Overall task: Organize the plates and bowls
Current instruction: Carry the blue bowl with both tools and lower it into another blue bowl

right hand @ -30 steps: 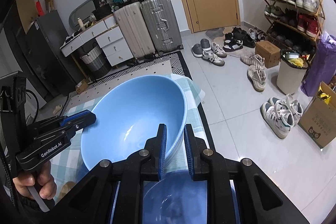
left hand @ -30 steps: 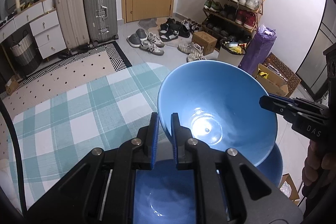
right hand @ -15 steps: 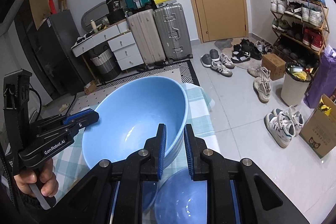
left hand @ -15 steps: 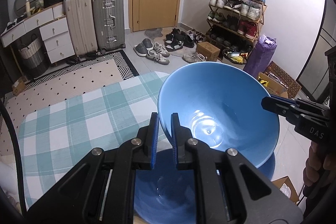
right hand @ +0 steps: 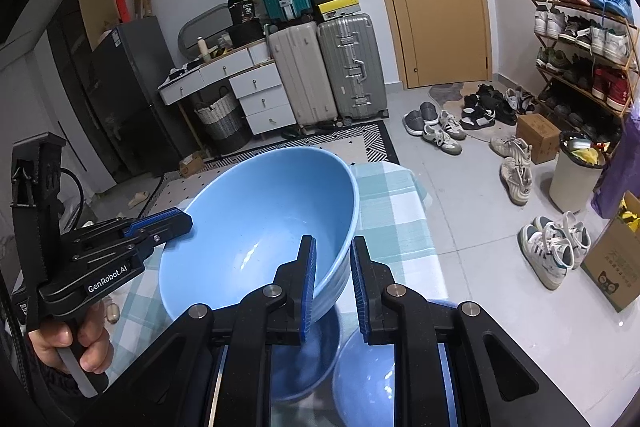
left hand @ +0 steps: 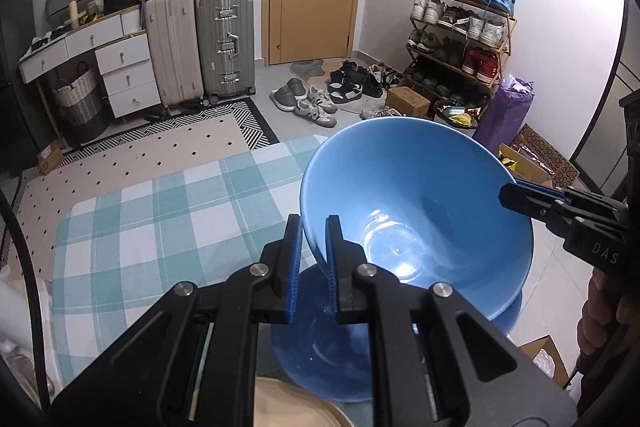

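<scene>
A large light-blue bowl (left hand: 420, 203) hangs tilted above the table, gripped on opposite sides of its rim. My left gripper (left hand: 313, 223) is shut on the near-left rim; in the right wrist view the same gripper (right hand: 182, 223) shows at the bowl's (right hand: 256, 219) left edge. My right gripper (right hand: 335, 245) is shut on the bowl's other rim, and it enters the left wrist view from the right (left hand: 510, 195). Directly under the lifted bowl sits a second blue bowl (left hand: 320, 351), partly hidden. The right wrist view shows two blue bowls below, a darker one (right hand: 304, 363) and a lighter one (right hand: 368, 383).
The table wears a green-and-white checked cloth (left hand: 160, 223). A beige plate edge (left hand: 288, 407) peeks in at the bottom. Beyond the table's far edge are a patterned rug (left hand: 168, 143), suitcases (left hand: 200, 43), scattered shoes (right hand: 440, 131), a shoe rack (left hand: 460, 39) and cardboard boxes (right hand: 616, 267).
Both grippers have risen with the large bowl held between them. More of the bowl underneath and of the room's far wall now shows.
</scene>
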### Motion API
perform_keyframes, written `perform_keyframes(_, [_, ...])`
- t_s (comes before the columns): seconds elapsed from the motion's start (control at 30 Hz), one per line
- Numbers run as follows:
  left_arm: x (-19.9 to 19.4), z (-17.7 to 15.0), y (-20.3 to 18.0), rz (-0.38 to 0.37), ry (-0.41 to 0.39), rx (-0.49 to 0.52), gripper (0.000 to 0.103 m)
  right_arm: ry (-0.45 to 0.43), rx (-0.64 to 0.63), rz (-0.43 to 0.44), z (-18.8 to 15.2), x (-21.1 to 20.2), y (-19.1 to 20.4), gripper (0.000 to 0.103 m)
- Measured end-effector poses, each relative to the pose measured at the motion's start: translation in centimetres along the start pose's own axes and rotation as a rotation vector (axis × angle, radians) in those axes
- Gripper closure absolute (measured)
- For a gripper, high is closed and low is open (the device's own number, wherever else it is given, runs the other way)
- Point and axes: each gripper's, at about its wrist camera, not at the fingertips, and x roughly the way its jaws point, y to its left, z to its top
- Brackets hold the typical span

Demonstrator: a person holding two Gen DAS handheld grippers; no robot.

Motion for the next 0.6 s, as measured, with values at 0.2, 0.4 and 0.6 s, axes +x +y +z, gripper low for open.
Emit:
perform_keyframes(0.2, [-2.2,-1.2,0.1,0.012,-0.008,-0.001,0.094,0.005,-0.007,0.011,-1.1,-0.5,0.8,0.085])
perform_keyframes(0.4, [-3.8,-2.4,-0.1,0.024,-0.006,-0.005,0.094,0.021,-0.017,0.014,-2.2,-0.6,1.5,0.085])
perform_keyframes(0.6, [-4.8,-3.9,0.0,0.027,0.004,-0.017,0.094,0.035,-0.02,0.022,-3.4,-0.4,2.1,0.085])
